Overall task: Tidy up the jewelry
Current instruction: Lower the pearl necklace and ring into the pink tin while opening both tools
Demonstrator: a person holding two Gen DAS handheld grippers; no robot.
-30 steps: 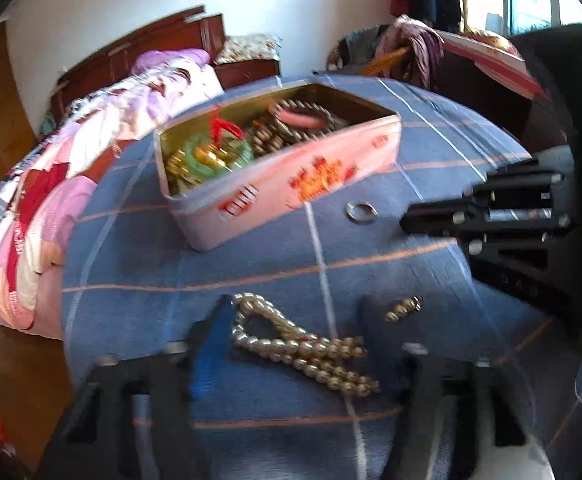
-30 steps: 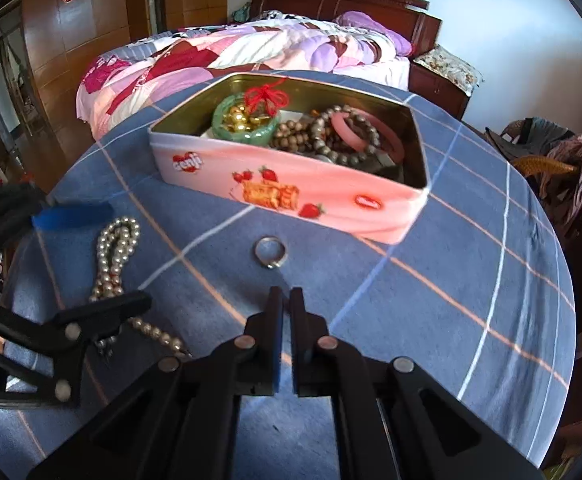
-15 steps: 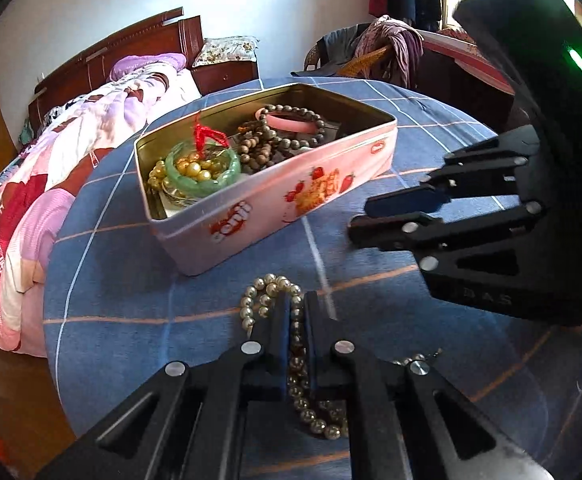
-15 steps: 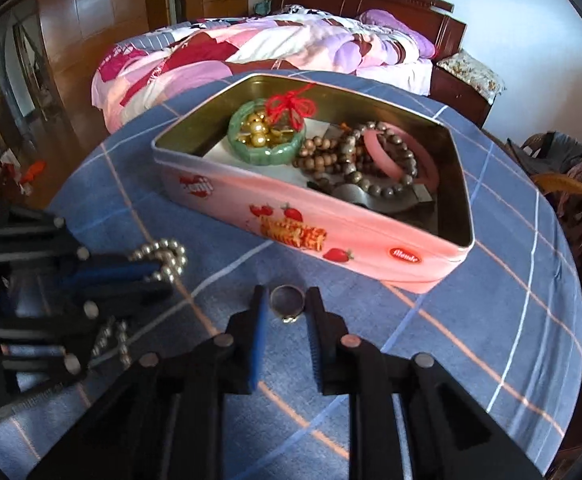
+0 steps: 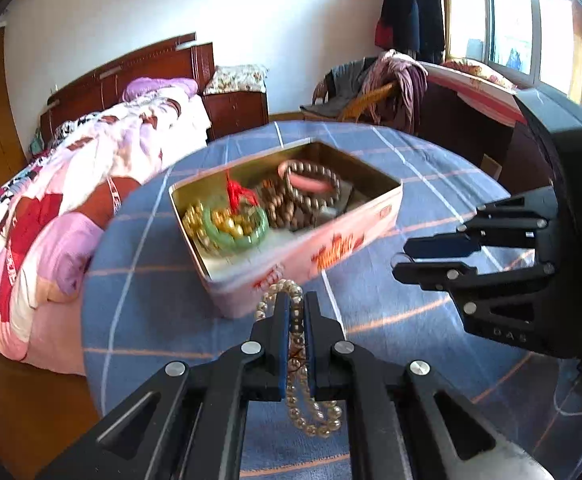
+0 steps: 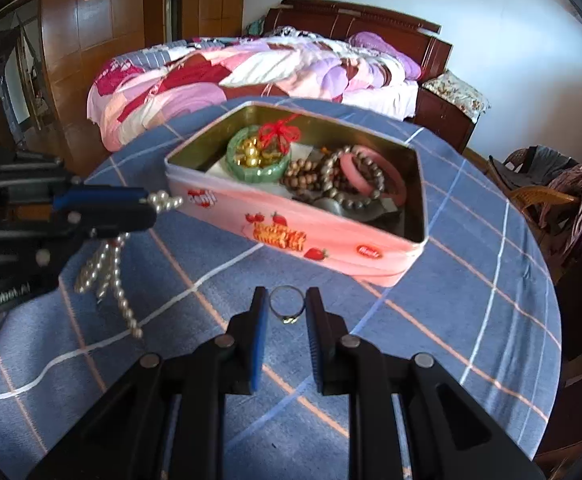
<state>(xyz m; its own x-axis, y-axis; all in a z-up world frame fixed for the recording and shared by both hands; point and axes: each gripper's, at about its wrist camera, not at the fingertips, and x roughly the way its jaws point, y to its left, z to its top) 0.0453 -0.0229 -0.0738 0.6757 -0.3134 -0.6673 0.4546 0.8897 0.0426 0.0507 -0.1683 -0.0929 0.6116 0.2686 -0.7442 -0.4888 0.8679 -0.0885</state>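
A pink tin point(image 5: 315, 256) point(image 6: 331, 236) holds a green bangle, a pink bangle and brown bead bracelets. My left gripper point(image 5: 294, 304) point(image 6: 147, 206) is shut on a pearl necklace point(image 5: 297, 360) point(image 6: 107, 272) and holds it lifted in front of the tin, strands hanging. My right gripper point(image 6: 287, 304) point(image 5: 401, 258) is shut on a small metal ring point(image 6: 287, 304), held above the blue cloth in front of the tin.
The round table point(image 6: 471, 312) has a blue checked cloth. A bed with a pink quilt point(image 6: 251, 72) lies behind it. A chair with clothes point(image 5: 371, 88) and a dark cabinet stand at the right.
The left gripper lifted the pearl necklace off the cloth toward the tin. The right gripper closed on the ring and raised it.
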